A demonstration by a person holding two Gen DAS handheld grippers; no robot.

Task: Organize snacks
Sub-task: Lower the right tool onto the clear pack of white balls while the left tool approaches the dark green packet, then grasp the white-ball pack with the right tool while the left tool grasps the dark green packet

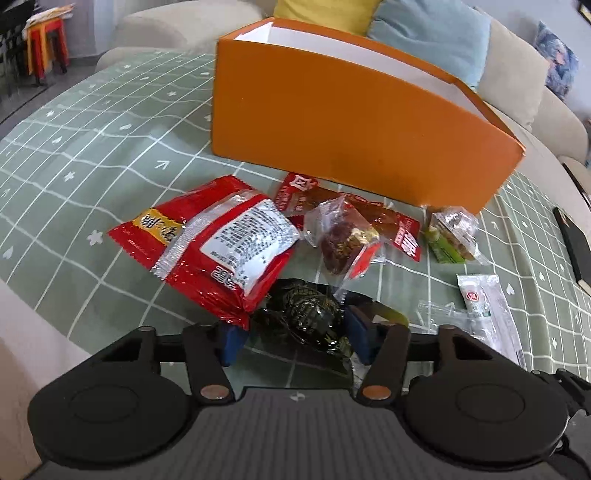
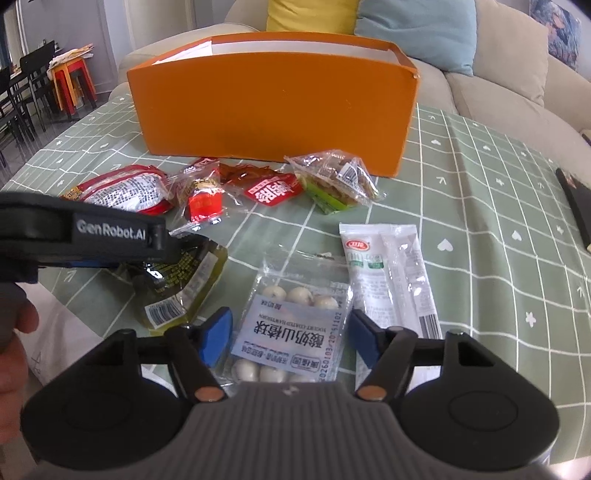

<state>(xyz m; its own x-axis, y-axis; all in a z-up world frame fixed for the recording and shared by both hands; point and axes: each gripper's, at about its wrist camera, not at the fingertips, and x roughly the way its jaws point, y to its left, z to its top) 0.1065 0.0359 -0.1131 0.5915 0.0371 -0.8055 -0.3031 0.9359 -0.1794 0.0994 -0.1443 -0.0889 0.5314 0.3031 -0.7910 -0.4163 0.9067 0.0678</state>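
Note:
An open orange box (image 1: 351, 122) (image 2: 273, 110) stands at the back of the green checked tablecloth (image 1: 92, 155). Snack packets lie in front of it. My left gripper (image 1: 295, 338) points down at a dark green packet (image 1: 303, 321) (image 2: 177, 280), with a blue pad against each side of it. The packet rests on the cloth. A red packet (image 1: 221, 243) overlaps its left corner. My right gripper (image 2: 290, 338) is open around a clear packet of white balls (image 2: 291, 332) that lies flat, and its pads stand just off the edges.
Between the box and the grippers lie a small red-wrapped sweet (image 2: 203, 199), a flat red packet (image 2: 273, 188), a green-edged nut packet (image 2: 336, 181) and a white tube packet (image 2: 391, 273). A dark flat object (image 2: 580, 206) lies at the right edge. A sofa with cushions (image 2: 413, 33) runs behind.

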